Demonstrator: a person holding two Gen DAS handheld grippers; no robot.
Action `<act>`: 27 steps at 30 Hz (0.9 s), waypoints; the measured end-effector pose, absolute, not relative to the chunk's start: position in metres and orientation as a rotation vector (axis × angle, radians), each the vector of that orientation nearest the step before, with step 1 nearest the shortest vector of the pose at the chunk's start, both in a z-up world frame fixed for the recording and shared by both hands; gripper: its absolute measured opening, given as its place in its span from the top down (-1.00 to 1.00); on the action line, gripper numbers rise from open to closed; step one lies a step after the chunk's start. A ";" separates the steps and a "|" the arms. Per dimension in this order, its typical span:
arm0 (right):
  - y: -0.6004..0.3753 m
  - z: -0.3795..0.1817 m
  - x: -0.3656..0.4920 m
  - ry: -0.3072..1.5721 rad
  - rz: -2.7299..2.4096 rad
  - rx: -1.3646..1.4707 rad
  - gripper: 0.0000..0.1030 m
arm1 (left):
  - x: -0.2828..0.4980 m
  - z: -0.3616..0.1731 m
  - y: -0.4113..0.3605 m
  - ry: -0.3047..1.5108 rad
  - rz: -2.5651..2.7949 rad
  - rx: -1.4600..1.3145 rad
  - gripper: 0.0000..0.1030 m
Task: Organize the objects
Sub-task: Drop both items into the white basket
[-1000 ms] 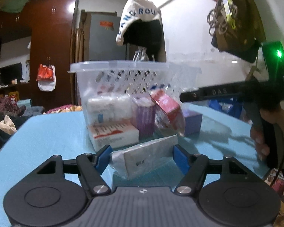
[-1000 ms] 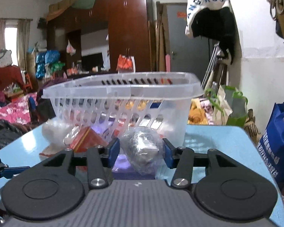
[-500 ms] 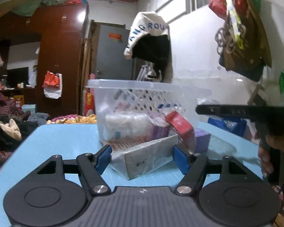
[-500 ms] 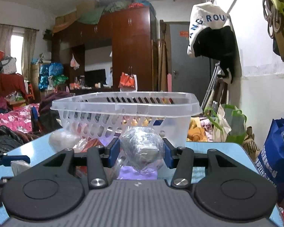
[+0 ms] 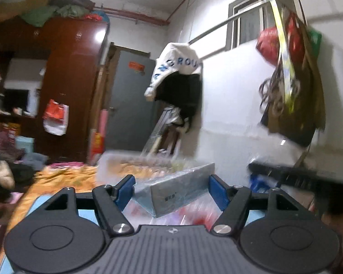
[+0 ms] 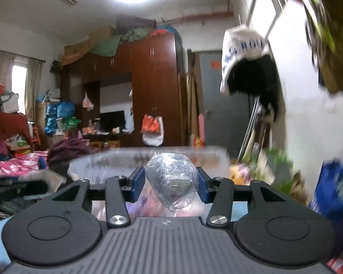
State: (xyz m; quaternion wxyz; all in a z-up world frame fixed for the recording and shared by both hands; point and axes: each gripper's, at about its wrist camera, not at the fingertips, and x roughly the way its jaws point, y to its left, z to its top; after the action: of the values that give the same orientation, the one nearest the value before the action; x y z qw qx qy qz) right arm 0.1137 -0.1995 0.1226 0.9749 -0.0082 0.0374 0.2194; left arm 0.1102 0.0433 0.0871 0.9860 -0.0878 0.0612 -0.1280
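Both pairs of fingers are pinching something. Blue pads of the left gripper (image 5: 171, 190) press the two ends of a grey wrapped box (image 5: 176, 191), held tilted above the rim level of the clear basket (image 5: 116, 159). Its twin, the right gripper (image 6: 171, 183), squeezes a round item in crinkled plastic wrap (image 6: 171, 180) just before that basket (image 6: 98, 159). Carrying seems the step in hand. Next I think each load must go over the rim, then be released inside without hitting the other gripper.
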 end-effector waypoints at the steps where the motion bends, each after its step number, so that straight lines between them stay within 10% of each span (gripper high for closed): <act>1: -0.195 0.134 0.123 0.094 0.449 -0.025 0.01 | 0.126 0.099 0.042 0.143 -0.266 -0.191 -0.43; 9: -0.172 0.156 0.207 0.240 0.475 -0.045 -0.09 | 0.247 0.114 0.031 0.346 -0.260 -0.224 -0.61; 12: -0.172 0.146 0.215 0.253 0.461 -0.052 -1.00 | 0.263 0.103 0.037 0.415 -0.213 -0.272 -0.60; 27: -0.212 0.076 0.151 0.416 0.440 -0.065 -1.00 | 0.140 0.038 0.050 0.470 -0.212 -0.102 -0.71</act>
State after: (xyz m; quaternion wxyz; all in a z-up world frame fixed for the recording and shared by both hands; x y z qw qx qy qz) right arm 0.1513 -0.2122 0.0762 0.9539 -0.0322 0.2049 0.2168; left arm 0.1401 0.0498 0.0379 0.9657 -0.0502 0.2322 -0.1048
